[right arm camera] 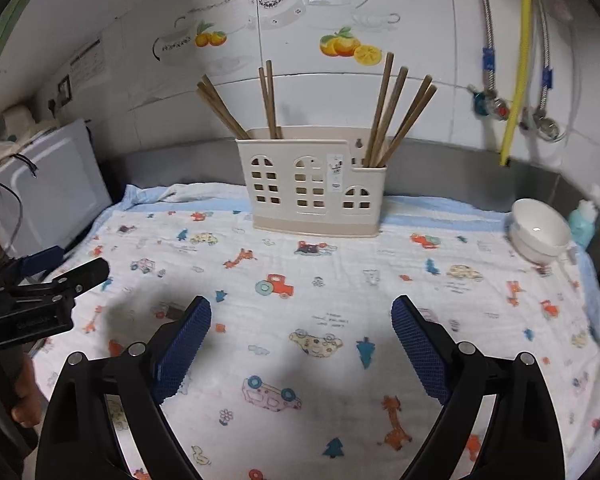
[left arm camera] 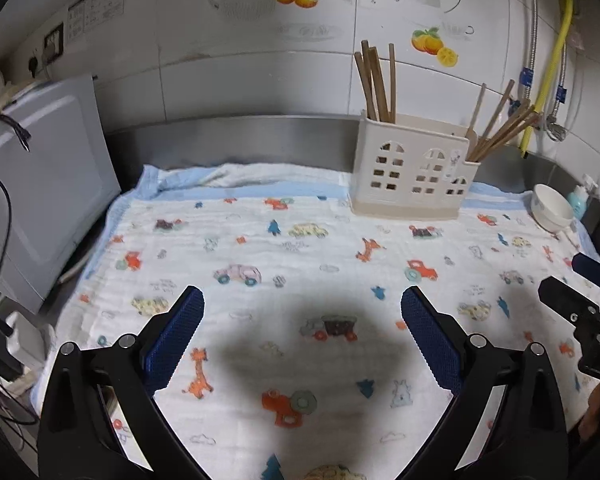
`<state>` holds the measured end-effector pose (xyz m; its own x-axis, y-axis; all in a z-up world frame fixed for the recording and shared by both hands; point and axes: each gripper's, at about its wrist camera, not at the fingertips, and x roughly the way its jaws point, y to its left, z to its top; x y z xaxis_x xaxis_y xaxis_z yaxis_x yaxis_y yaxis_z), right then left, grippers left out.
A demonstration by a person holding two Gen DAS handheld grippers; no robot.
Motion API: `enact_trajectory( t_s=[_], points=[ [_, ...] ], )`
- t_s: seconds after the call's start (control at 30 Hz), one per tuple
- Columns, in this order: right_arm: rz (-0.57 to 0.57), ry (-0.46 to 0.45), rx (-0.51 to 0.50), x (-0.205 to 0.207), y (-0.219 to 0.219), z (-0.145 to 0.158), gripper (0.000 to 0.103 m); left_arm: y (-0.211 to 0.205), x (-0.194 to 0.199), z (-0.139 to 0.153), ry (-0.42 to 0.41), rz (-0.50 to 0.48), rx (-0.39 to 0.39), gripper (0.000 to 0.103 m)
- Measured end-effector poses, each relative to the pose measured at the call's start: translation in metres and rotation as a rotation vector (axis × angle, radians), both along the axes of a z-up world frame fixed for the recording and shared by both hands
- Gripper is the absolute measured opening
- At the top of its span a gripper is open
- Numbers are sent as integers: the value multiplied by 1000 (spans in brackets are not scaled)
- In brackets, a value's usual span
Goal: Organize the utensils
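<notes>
both tongs [left arm camera: 302, 304] [right arm camera: 301, 314] released, textured blue pads, quilted cloth [right arm camera: 340, 280], house-shaped holder [right arm camera: 314, 188]

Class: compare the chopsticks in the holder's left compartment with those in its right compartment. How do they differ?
The left chopsticks stand partly upright and partly leaning left; the right chopsticks all lean right. The left chopsticks rise from the holder's taller section, the right from its lower one. Both groups are brown.
</notes>
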<state>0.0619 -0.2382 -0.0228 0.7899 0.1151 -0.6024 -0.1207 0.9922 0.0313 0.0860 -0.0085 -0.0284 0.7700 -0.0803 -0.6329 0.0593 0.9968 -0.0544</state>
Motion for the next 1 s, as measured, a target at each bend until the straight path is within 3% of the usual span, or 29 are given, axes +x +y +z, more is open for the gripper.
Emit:
enact_trajectory(
  t_s=[0.33, 1.0],
  points=[
    [-18, 24, 34, -6, 11, -3, 89, 6, -4, -14, 42, -21, -3, 98],
    [-21, -8, 35, -36, 21, 3, 89, 12, -27, -5, 18, -5, 0, 98]
  ],
)
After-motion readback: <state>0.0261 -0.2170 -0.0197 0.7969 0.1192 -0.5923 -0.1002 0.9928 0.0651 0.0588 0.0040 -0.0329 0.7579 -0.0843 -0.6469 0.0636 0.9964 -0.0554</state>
